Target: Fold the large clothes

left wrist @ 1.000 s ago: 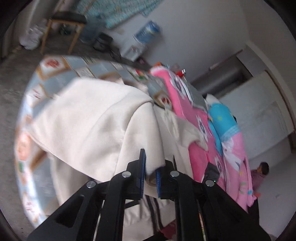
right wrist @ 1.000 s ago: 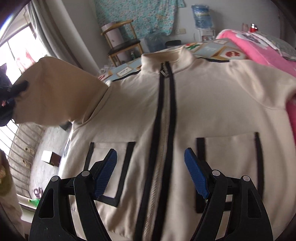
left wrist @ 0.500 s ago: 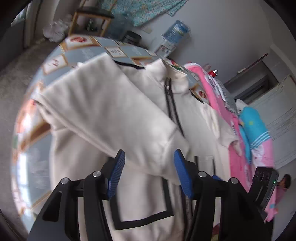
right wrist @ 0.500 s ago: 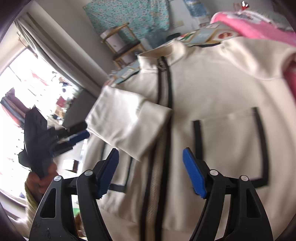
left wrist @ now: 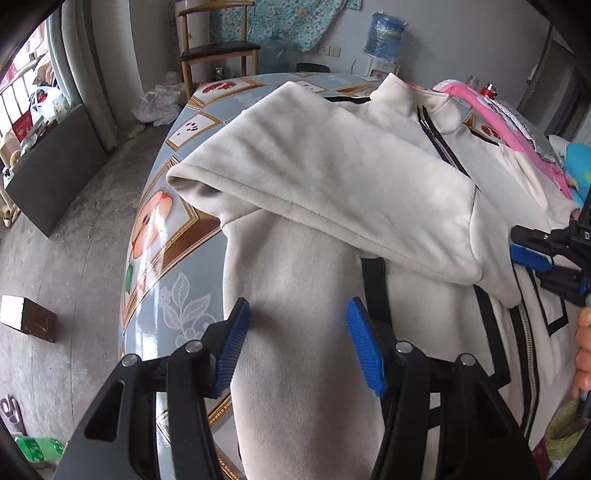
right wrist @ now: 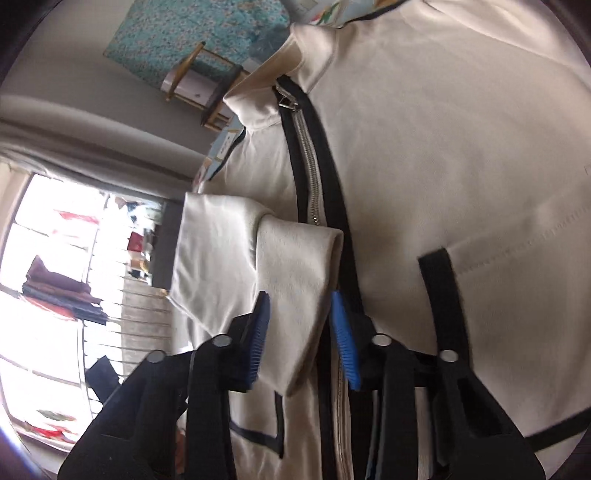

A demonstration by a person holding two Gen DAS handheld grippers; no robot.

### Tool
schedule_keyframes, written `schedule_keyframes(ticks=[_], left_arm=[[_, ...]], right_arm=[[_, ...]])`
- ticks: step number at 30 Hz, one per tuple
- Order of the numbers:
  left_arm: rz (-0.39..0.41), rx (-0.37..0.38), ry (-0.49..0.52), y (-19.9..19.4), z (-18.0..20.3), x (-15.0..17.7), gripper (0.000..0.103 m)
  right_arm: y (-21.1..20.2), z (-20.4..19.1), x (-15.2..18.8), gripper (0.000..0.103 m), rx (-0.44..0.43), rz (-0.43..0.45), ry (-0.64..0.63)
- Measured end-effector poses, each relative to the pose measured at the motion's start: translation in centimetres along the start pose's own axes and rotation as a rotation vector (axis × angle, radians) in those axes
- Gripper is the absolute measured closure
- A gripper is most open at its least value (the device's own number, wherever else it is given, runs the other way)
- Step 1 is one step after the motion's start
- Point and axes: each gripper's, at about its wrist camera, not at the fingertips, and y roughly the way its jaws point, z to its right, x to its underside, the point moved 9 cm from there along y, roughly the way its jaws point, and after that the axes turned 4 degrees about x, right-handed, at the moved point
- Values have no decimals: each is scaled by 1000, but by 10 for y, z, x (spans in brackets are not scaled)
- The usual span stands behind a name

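Observation:
A cream zip jacket [left wrist: 303,387] with black trim lies front up on the patterned table [left wrist: 162,266]. One sleeve [left wrist: 332,173] is folded across its chest, and the cuff [left wrist: 495,258] ends near the zipper [right wrist: 310,166]. My left gripper [left wrist: 295,332] hovers open over the jacket's side panel with nothing between its pads. My right gripper [right wrist: 301,332], also seen as right gripper [left wrist: 543,269] at the picture's right edge, has the cuff [right wrist: 295,266] between its jaws, which are closing.
A pink blanket [left wrist: 517,122] lies along the table's far right side. A wooden chair [left wrist: 218,51] and a water bottle [left wrist: 386,33] stand by the back wall. A small box [left wrist: 26,317] sits on the floor at left. A person's hand [left wrist: 583,354] shows at the right edge.
My left gripper let go of the sleeve, opened and sank toward the jacket's side. The sleeve now lies across the front. My right gripper rolled, came down over the cuff and narrowed.

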Motion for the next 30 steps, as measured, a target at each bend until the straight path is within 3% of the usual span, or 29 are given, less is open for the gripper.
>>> schedule_keyframes(ticks=[1,2,6,10,15,19,25,28,29,30], left_arm=[[2,-3,4,1,0,1,51],[2,-4,7,3,0,2,53],[9,-22,25,4,4,1,54],[12,-19,31,4,5,1,54],[14,-18,40,4,3,3,55],[7,-24,48,2,4,4,60],[14,-2,17,-1,0,2,63],[40,29,-6,-8,-1,0,63],[49,47,-21,-11,-3,-2,63],[57,67,-37,-14,-4,-4,63]], right_arm=[[3,-3,1,95,31,1,-32],[5,-7,1,99,65,8,-68],[-21,-36,-11,101,153,134,-223],[-86,-67,-37,101,141,305,-306],[-154,-33,-84,101,239,452,-258],[-164,31,-110,101,331,431,-161],[-125,103,-119,100,453,279,-111],[-107,115,-116,91,556,235,-153],[-108,115,-113,85,575,241,-169],[-110,113,-113,72,576,256,-184]])
